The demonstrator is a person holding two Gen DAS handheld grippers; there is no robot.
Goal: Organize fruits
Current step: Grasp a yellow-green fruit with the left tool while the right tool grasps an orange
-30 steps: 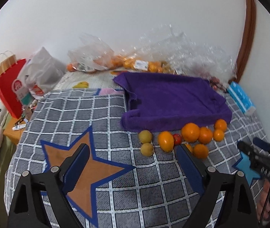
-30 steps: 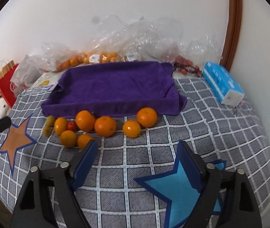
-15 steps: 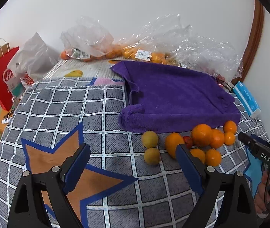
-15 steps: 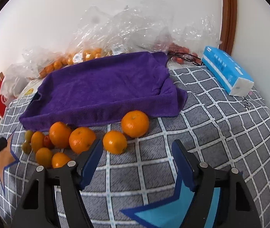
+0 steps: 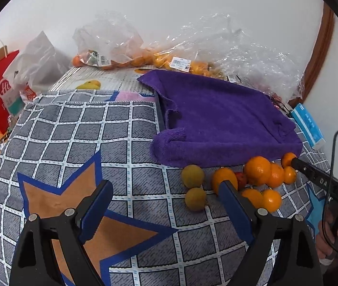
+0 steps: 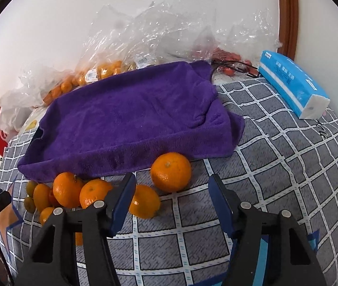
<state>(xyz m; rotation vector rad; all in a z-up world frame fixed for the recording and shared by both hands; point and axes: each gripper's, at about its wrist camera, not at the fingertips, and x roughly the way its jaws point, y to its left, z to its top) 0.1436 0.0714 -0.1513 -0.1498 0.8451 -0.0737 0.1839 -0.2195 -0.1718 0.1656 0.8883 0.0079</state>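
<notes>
A large round orange mandarin (image 6: 170, 172) lies just ahead of the right tool (image 6: 171, 205), against the front edge of a rumpled purple terry towel (image 6: 130, 119). A smaller orange one (image 6: 145, 201) touches that tool's left finger. Left of it cluster more orange fruits (image 6: 67, 189), two yellow-green ones (image 5: 192, 176) and a small red one (image 5: 240, 180).

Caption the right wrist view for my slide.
Right gripper, fingers closing on nothing yet, nears an orange beside the purple towel.

Bare checked blanket (image 6: 276, 162) right of the oranges (image 6: 170, 171), purple towel (image 6: 133, 112) behind
</notes>
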